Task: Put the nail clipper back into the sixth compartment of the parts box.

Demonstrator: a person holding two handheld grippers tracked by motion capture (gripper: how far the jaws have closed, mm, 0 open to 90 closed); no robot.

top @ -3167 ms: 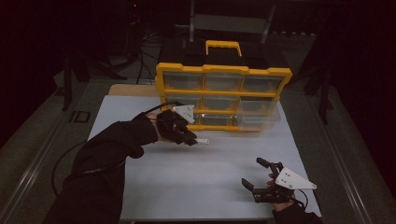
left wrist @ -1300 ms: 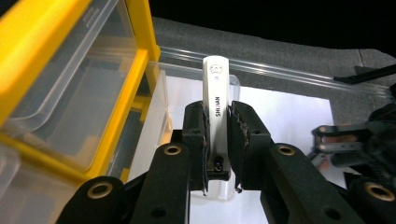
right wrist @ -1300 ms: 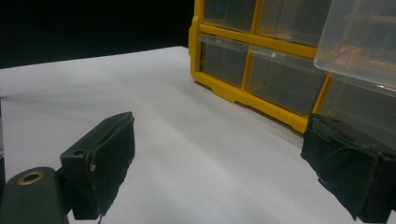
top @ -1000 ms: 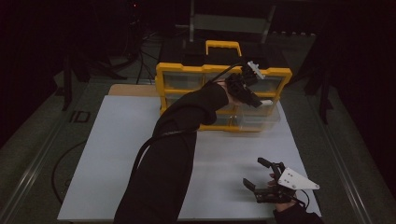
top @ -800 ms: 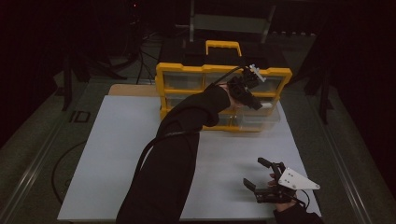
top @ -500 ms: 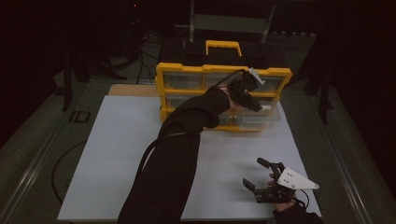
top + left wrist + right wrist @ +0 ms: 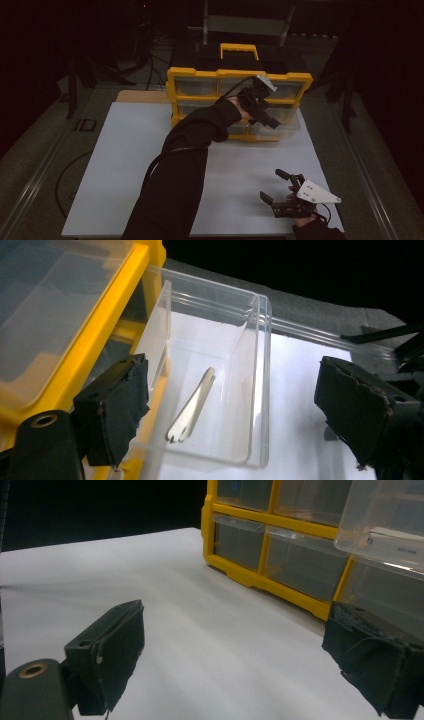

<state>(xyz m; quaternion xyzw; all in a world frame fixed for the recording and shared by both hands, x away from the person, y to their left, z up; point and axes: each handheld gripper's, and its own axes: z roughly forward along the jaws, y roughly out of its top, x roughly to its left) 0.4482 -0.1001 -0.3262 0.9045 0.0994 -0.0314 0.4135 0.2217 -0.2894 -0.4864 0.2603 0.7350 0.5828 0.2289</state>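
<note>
The small white two-pronged piece lies flat on the floor of a clear plastic drawer, with its forked end toward your camera. That clear plastic drawer is pulled out from the yellow organizer cabinet and juts forward over the white worktop. In the high view the pulled-out drawer sits in the lower right part of the cabinet front.

Your left hand-held gripper hovers just above this drawer. Its jaws have just been opening and now stand wide apart, one on each side of the drawer, with the white piece below and between them but not touched by either pad. In the high view your left hand-held gripper is at the cabinet front, with your dark sleeve stretched across the worktop.

Your right hand-held gripper rests near the front right edge of the worktop, well apart from the cabinet. Its jaws stand apart and nothing is between them; its own view looks across the bare sheet at the cabinet's lower drawers.
</note>
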